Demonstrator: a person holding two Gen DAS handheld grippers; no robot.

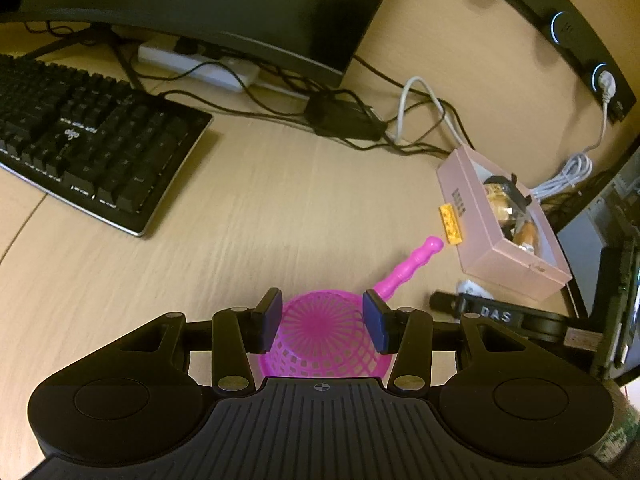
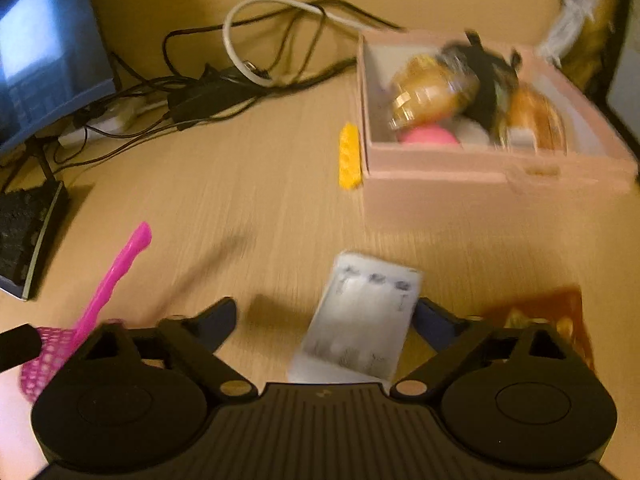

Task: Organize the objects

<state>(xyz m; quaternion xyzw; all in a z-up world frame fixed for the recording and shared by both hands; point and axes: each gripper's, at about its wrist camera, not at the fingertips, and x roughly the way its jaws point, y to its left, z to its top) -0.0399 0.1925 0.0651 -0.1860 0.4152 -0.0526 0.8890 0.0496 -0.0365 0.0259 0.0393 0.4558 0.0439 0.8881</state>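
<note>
Left wrist, fingers [image 1: 280, 316] pinching pink mesh strainer [image 1: 324, 340], right fingers [image 2: 218, 322] spread around white packet [image 2: 360, 320]

Item count, tabletop [image 1: 248, 200]

One pink mesh strainer [image 1: 324, 340]; one yellow toy brick [image 1: 451, 226]; one pink open box [image 1: 516, 256], contents blurred and not countable; one white flat packet [image 2: 360, 320]; one orange-brown packet [image 2: 552, 312]; one black keyboard [image 1: 80, 136]; one monitor [image 1: 200, 4]; one white power strip [image 1: 196, 66]; two tools: left tool [image 1: 323, 320], right tool [image 2: 324, 320].
</note>
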